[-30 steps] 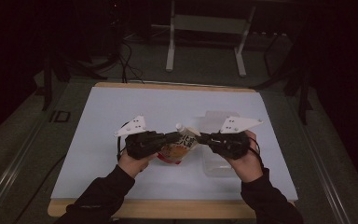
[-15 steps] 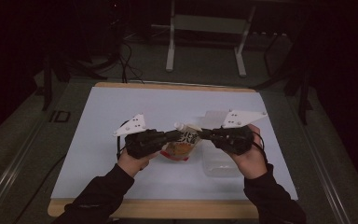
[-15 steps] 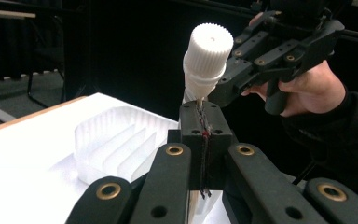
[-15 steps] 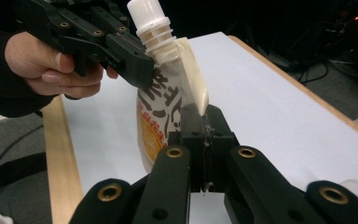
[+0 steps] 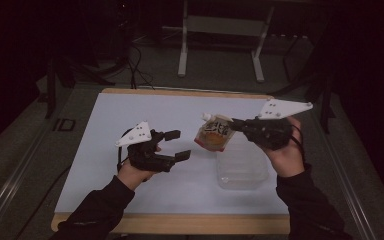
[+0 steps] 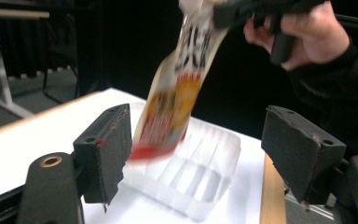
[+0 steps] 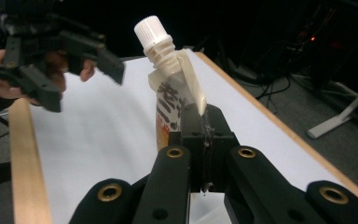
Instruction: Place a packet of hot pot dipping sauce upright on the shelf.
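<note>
Dark floor, cables and a grey metal stand frame surround the white surface (image 5: 130, 115), which has a wooden edge along the near side. On it, toward 4 o'clock from the middle, lies a clear plastic tray (image 5: 242, 167), shallow and ribbed.

The right tool (image 5: 236, 125) has its jaws pressed tight on the side seam of a spouted drink pouch (image 5: 215, 134), close under the white cap (image 7: 150, 28). The pouch hangs in the air, cap at about 11 o'clock in the high view, its long axis tilted and its orange bottom pointing down toward the tray's far left corner. It hangs clear of the tray and overlaps only that corner, not the middle.

The left tool (image 5: 180, 145) has just been opening; its jaws now stand wide with nothing between them, and it sits at about 9 o'clock from the pouch, well apart. In the left gripper view the pouch (image 6: 179, 88) and tray (image 6: 196, 168) appear beyond the gap between the pads.

The right hand (image 5: 285, 155) therefore carries the load alone. Judging from this, lowering the pouch into the tray calls for shifting it toward 4 o'clock and laying its long axis along the tray's length.
</note>
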The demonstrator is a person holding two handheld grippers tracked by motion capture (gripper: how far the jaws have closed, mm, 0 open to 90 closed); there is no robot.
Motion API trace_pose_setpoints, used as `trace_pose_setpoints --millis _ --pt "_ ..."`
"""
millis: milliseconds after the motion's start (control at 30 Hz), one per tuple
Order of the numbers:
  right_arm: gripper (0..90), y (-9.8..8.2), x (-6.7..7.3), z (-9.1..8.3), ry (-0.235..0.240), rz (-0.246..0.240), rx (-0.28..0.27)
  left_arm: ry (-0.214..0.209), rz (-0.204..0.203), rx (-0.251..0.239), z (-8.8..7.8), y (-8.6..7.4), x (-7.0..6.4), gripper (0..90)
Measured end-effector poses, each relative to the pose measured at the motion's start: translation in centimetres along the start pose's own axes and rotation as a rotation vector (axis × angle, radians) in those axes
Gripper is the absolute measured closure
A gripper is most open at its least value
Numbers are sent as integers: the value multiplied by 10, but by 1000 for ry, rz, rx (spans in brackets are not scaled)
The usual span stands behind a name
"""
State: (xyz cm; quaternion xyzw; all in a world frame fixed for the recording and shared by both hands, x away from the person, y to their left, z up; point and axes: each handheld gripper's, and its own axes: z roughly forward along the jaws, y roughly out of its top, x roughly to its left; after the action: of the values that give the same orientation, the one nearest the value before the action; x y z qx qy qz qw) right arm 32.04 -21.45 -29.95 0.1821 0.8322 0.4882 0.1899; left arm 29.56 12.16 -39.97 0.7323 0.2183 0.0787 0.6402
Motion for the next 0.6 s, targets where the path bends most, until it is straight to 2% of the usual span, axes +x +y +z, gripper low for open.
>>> trace_pose_setpoints --millis 33,67,133,167,200,233,267,300,333,400,467,600 --pt "894 0 -4 -2 -6 6 2 11 -4 17 -2 -4 2 168" --pt "894 0 -4 -2 -6 6 2 11 -4 17 -2 -4 2 152" --pt "893 -1 -14 -7 -22 6 -5 30 -10 41 -4 -13 4 132" --pt "892 -3 -20 -10 -38 -2 -8 53 -19 66 -6 -20 6 57" --pt "892 -4 -22 -11 -37 -1 -7 58 -34 69 -8 -25 7 23" --pt "892 -4 -22 -11 -37 -1 -7 58 -34 69 -8 -25 7 17" --pt "892 -8 -29 -14 -46 -8 -6 87 -61 88 -13 -34 9 16" --pt "892 -8 -29 -14 -46 -8 -6 87 -61 88 -13 -34 9 10" --pt "892 -13 -35 -15 -55 -8 3 93 -65 98 -15 -37 10 10" --pt "892 -16 -38 -15 -52 -8 8 93 -93 109 -21 -44 12 10" --pt "891 -25 -48 -16 -55 -9 32 99 -101 125 -25 -50 12 10" --pt "891 -35 -58 -17 -60 -3 56 106 -117 153 -33 -63 11 10"
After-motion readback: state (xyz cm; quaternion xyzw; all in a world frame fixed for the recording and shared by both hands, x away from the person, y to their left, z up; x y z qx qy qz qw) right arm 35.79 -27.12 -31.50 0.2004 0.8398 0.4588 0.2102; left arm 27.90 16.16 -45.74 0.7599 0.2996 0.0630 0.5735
